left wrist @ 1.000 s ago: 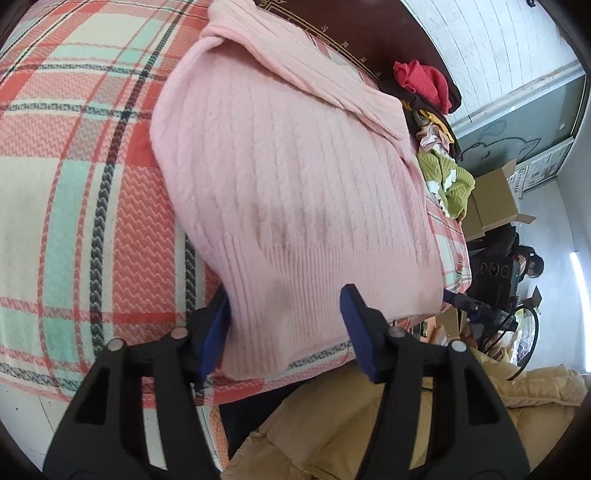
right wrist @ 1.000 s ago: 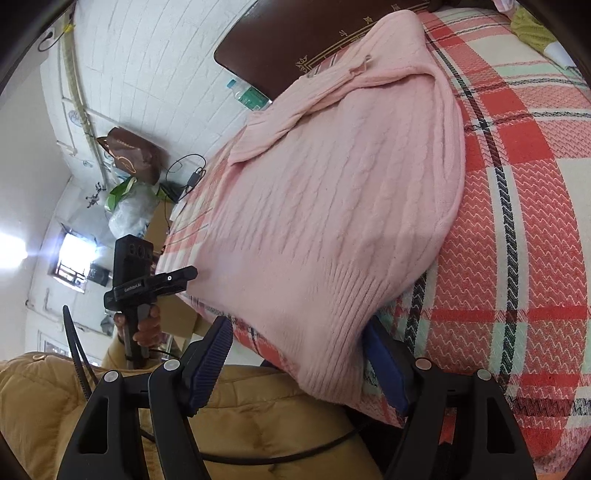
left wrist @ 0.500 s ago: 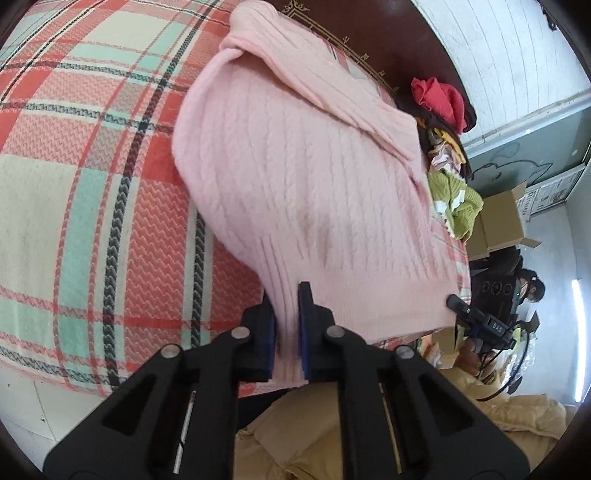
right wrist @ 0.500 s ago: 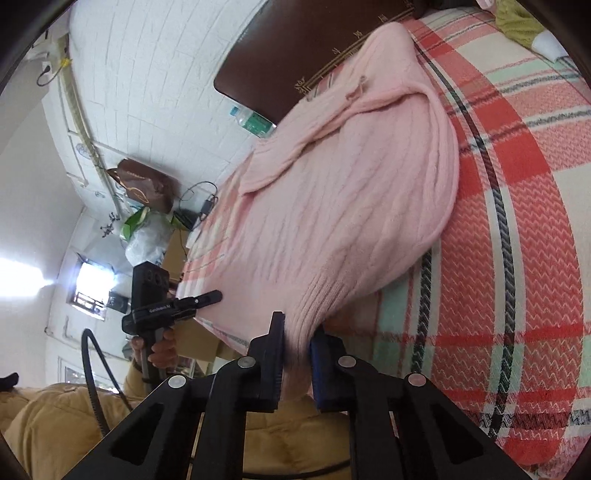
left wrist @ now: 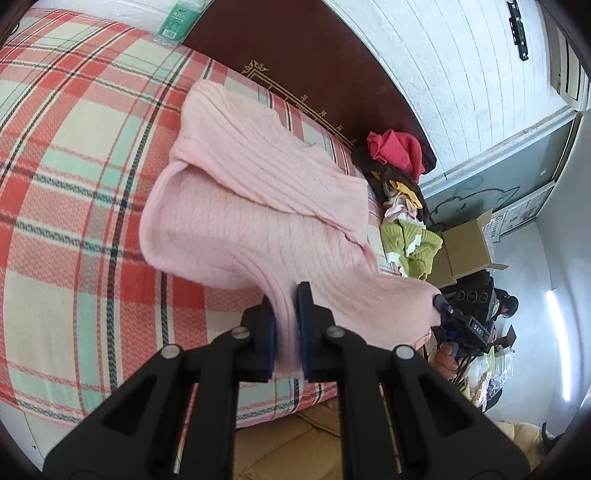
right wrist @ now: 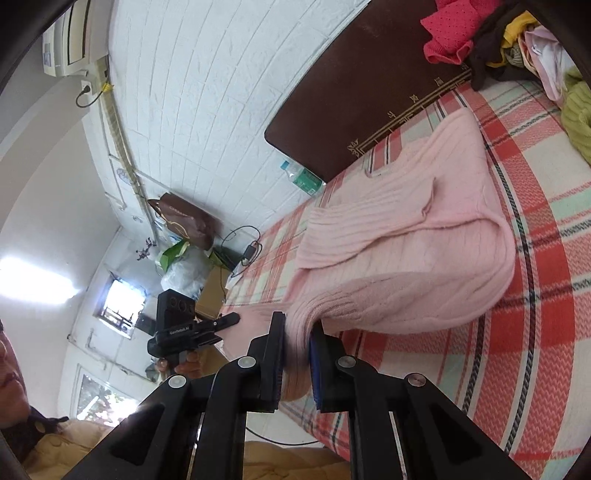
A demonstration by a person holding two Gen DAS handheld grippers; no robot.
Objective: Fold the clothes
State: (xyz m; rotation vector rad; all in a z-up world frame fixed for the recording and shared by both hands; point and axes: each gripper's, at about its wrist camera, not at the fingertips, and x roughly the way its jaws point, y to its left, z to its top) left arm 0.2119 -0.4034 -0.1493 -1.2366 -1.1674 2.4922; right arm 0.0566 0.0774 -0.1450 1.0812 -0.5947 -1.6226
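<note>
At the far right beside the bed, an open cardboard box (left wrist: 467, 245) stands on the floor; its contents cannot be made out. On the plaid blanket (left wrist: 66, 192) lies the pink sweater (left wrist: 258, 206), sleeves folded across its body, its far end near the dark headboard (left wrist: 314, 55). The left gripper (left wrist: 285, 325) has its jaws clamped on the sweater's near hem, lifted off the blanket. The right gripper (right wrist: 297, 354) likewise pinches the hem at the other corner, the knit bunched between its pads. A pile of clothes (left wrist: 402, 199), red, dark and green, sits just beyond the sweater's right side against the headboard. A green-labelled bottle (left wrist: 177, 18) lies at the far left beside the headboard.
</note>
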